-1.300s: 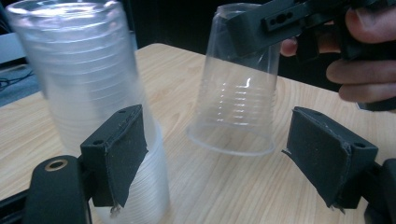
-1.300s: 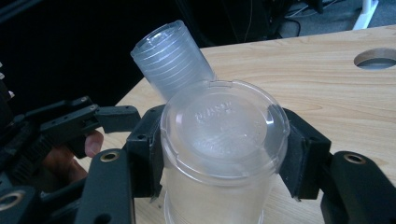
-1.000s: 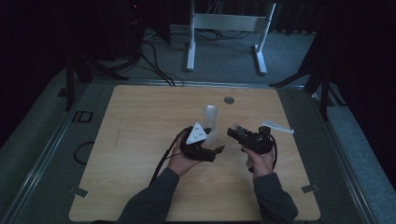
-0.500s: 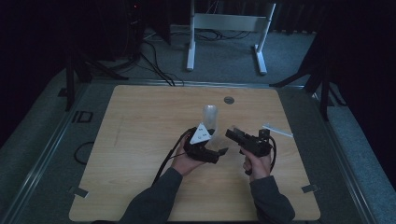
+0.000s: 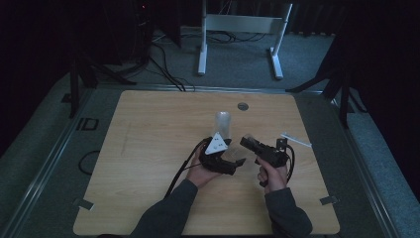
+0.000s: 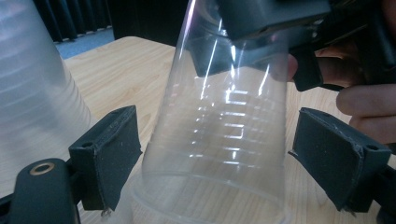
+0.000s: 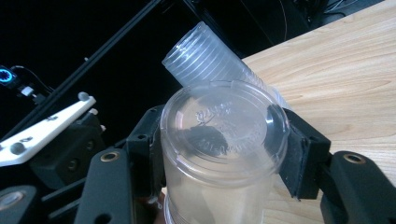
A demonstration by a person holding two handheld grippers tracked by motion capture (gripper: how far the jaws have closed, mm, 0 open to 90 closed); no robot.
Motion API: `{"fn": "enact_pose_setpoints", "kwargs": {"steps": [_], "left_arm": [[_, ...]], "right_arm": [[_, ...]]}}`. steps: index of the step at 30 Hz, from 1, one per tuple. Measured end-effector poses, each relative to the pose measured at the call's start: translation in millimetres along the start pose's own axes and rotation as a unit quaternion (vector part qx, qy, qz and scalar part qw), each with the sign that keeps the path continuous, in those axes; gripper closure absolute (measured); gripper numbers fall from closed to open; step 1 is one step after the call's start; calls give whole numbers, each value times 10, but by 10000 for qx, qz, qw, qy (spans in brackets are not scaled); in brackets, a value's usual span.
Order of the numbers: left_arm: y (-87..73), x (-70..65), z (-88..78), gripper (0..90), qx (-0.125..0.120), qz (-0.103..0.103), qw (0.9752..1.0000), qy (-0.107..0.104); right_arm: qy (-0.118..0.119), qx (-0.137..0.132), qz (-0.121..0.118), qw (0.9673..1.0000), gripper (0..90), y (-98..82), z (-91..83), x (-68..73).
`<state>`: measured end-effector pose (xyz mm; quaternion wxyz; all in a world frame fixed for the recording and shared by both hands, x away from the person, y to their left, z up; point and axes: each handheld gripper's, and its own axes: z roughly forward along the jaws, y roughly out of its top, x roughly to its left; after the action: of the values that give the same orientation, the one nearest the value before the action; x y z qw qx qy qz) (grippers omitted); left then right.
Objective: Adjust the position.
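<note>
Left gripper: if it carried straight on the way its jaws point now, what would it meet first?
Most likely the clear cup, which already stands between the open jaws of the left gripper, untouched by either pad. The right gripper holds this cup near its base. Depth is hard to judge.

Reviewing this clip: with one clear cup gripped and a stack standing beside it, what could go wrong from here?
The right gripper pinches the thin clear cup near its base; it may buckle or slip. The left gripper, its jaws just opened, flanks that cup without touching and could snag it. The cup stack stands close behind and could be toppled.
</note>
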<state>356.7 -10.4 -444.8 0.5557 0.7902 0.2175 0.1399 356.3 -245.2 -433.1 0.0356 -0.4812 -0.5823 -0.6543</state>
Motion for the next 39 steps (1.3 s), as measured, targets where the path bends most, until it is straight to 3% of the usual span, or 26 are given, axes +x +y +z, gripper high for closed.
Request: {"fn": "enact_pose_setpoints", "kwargs": {"steps": [7, 21, 34, 39], "left_arm": [[-19, -4, 16, 177, -6, -34, 10000, 19], [-25, -23, 5, 267, -40, 29, 10000, 28], [-23, -29, -4, 284, 38, 150, 9999, 38], [-21, -6, -23, 284, 89, 187, 9998, 55]], "right_arm": [[129, -22, 145, 9998, 413, -16, -1, -38], [182, 10, 193, 9996, 409, -17, -6, -66], [200, 100, 99, 9997, 310, 9, -37, -61], [245, 225, -103, 9994, 304, 20, -74, -43]]}}
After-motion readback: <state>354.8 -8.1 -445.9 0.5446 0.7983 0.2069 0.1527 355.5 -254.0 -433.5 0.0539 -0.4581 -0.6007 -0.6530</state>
